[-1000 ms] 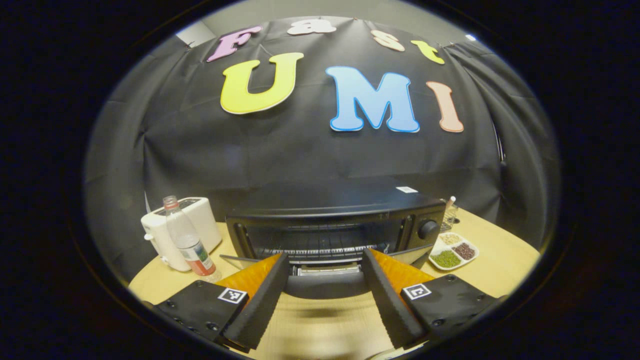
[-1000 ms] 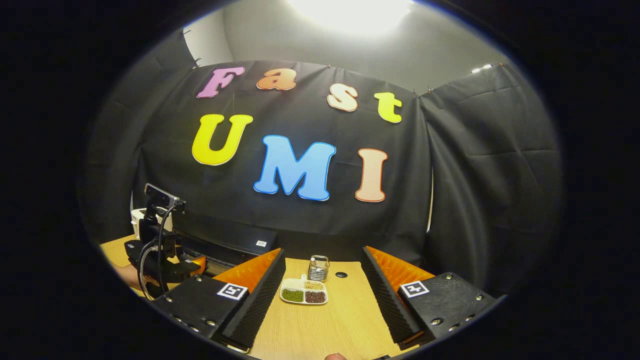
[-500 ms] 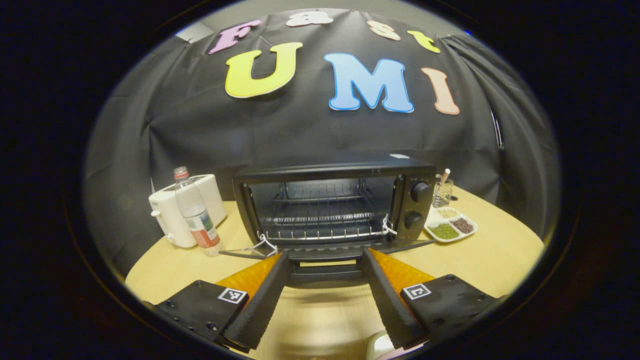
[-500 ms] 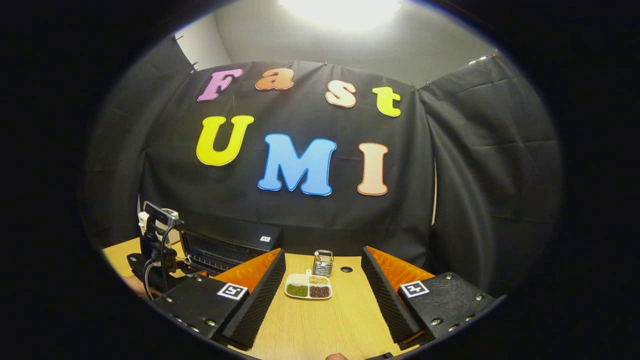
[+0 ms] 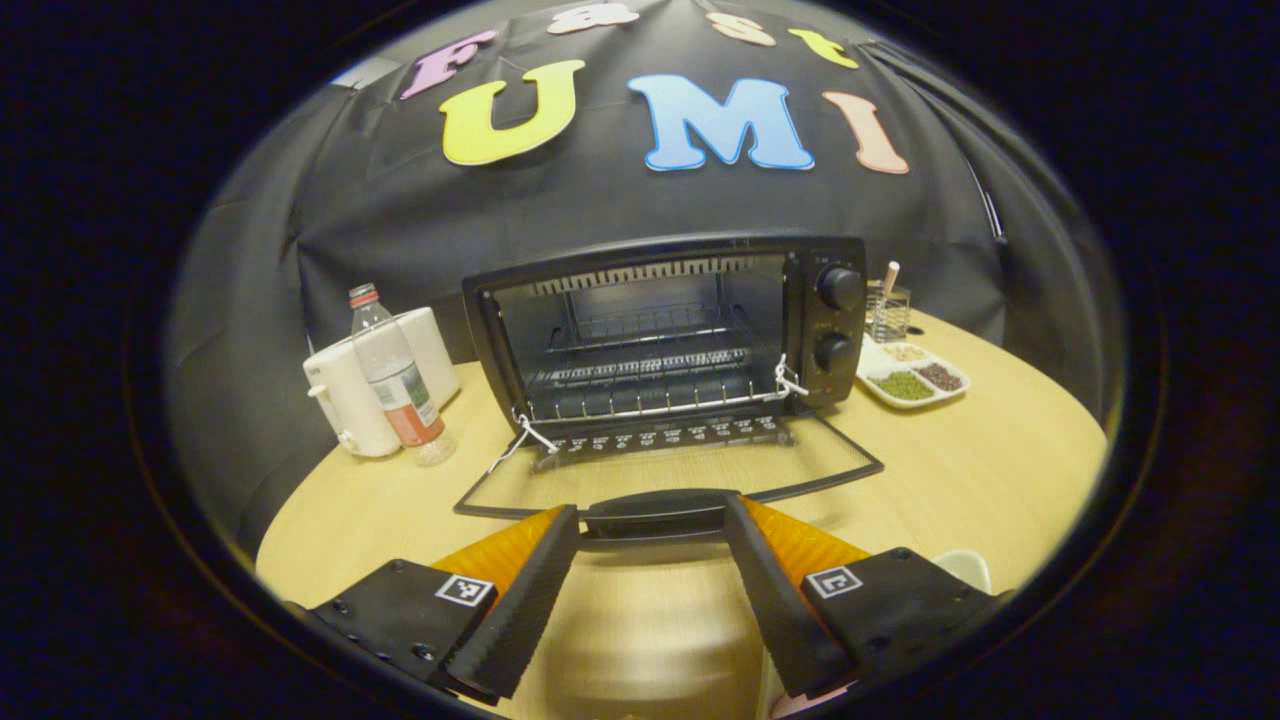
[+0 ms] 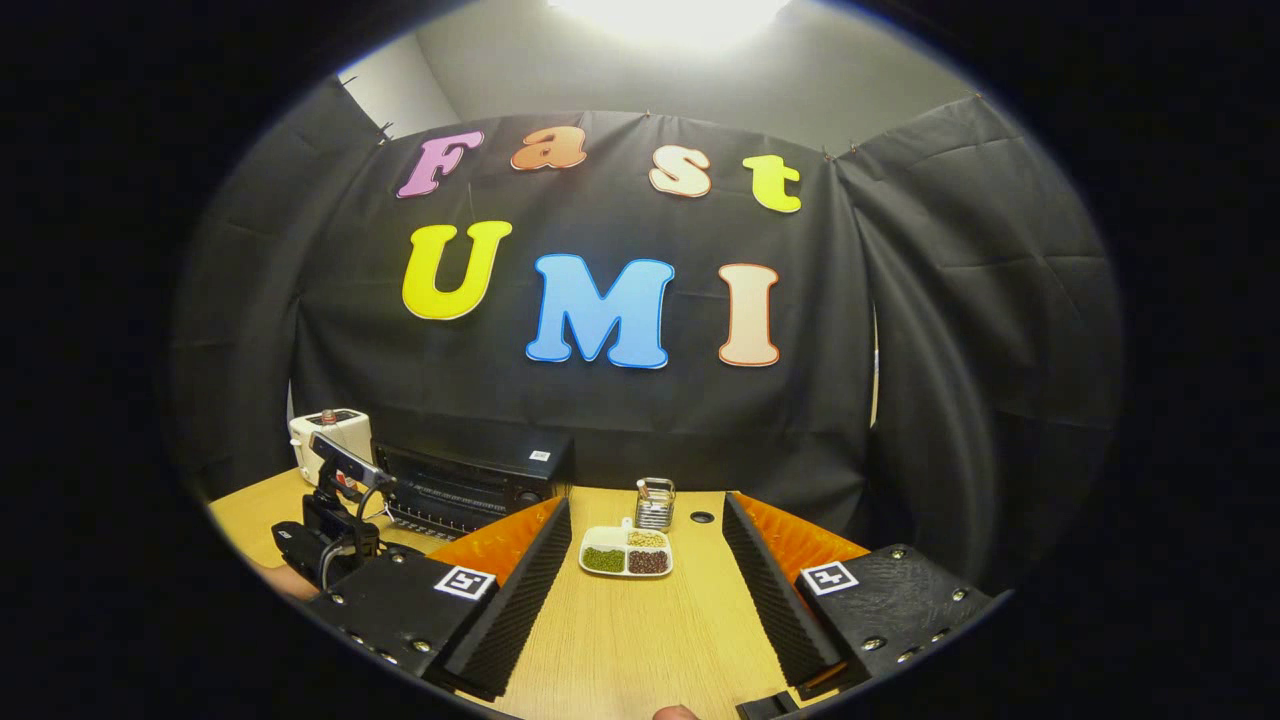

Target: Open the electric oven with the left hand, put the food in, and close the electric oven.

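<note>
We hold our left gripper [image 5: 652,560] low, fingers spread (level, pointing forward); our right gripper [image 6: 645,590] likewise gapes wide.

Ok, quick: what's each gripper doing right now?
Left gripper: open, fingers either side of the door handle, not pressing it.
Right gripper: open, holding nothing.

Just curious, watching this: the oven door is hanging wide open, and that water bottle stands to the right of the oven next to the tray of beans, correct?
Not quite. The oven door is indeed down and open, but the water bottle stands left of the oven, against the white appliance. The tray of beans sits on the right. The left gripper view shows this.
</note>
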A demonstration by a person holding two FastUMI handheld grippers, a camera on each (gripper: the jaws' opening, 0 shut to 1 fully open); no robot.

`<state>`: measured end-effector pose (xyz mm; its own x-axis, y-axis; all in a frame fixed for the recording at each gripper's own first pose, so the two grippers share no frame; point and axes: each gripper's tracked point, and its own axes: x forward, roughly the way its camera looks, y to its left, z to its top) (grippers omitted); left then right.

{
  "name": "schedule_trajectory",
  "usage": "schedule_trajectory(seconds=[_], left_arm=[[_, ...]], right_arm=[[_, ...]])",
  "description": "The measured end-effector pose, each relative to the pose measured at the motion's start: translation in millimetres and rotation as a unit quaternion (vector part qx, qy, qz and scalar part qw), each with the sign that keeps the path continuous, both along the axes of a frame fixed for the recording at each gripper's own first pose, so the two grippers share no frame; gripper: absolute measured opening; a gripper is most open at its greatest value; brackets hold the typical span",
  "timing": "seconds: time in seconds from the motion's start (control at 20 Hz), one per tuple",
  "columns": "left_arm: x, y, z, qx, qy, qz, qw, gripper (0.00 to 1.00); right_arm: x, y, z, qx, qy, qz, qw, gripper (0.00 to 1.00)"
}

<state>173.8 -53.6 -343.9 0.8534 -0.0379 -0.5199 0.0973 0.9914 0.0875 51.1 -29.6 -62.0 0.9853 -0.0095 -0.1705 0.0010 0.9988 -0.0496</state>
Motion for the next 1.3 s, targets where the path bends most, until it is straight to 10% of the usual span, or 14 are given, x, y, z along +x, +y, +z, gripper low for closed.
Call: schedule_trajectory(seconds=[0.65,1.3], left_arm=[[-32,45,188,-0.037,-0.175,0.049,0.983,1.0],[-124,123,300,-0.008,-0.263,0.114,0.958,1.0]], right_arm=[[10,61,-51,0.105,0.091,0.126,0.982,0.96],[-7,112,-159,0.237,0.336,0.2,0.889,0.96]])
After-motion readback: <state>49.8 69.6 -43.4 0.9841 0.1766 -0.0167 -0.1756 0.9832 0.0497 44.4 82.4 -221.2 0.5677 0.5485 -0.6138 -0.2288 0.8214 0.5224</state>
